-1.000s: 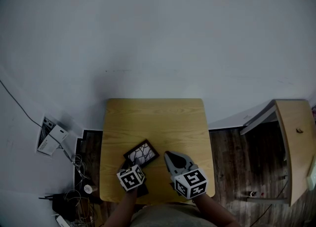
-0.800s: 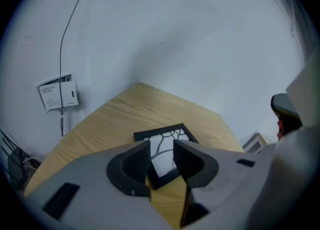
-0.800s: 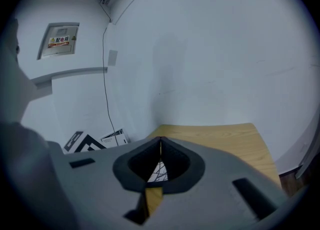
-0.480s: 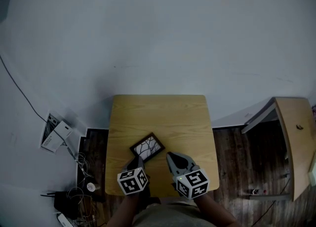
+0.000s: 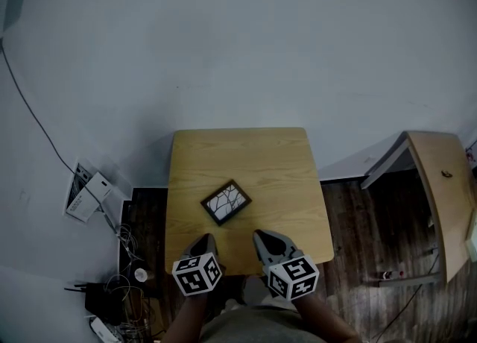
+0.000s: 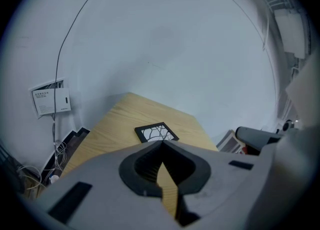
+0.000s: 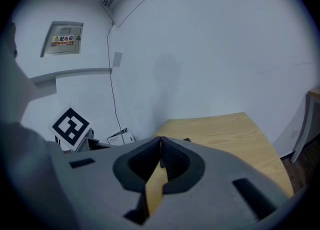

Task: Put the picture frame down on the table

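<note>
The picture frame (image 5: 226,202), black-edged with a white branching pattern, lies flat on the wooden table (image 5: 246,162), turned diagonally. It also shows in the left gripper view as the frame (image 6: 156,132), just beyond the jaw tips. My left gripper (image 5: 203,243) hangs at the table's near edge, pulled back from the frame, jaws shut and holding nothing. My right gripper (image 5: 263,240) sits beside it to the right, also shut and empty. In the right gripper view only a dark corner of the frame (image 7: 186,139) peeks over the jaws.
A second wooden table or cabinet (image 5: 441,215) stands at the right over dark floorboards. Cables and small devices (image 5: 112,289) clutter the floor at the left, with a white wall box (image 5: 88,196) above them.
The left gripper has let go of the frame and drawn back toward the table's near edge. The frame now lies alone on the table. The right gripper has barely shifted.
</note>
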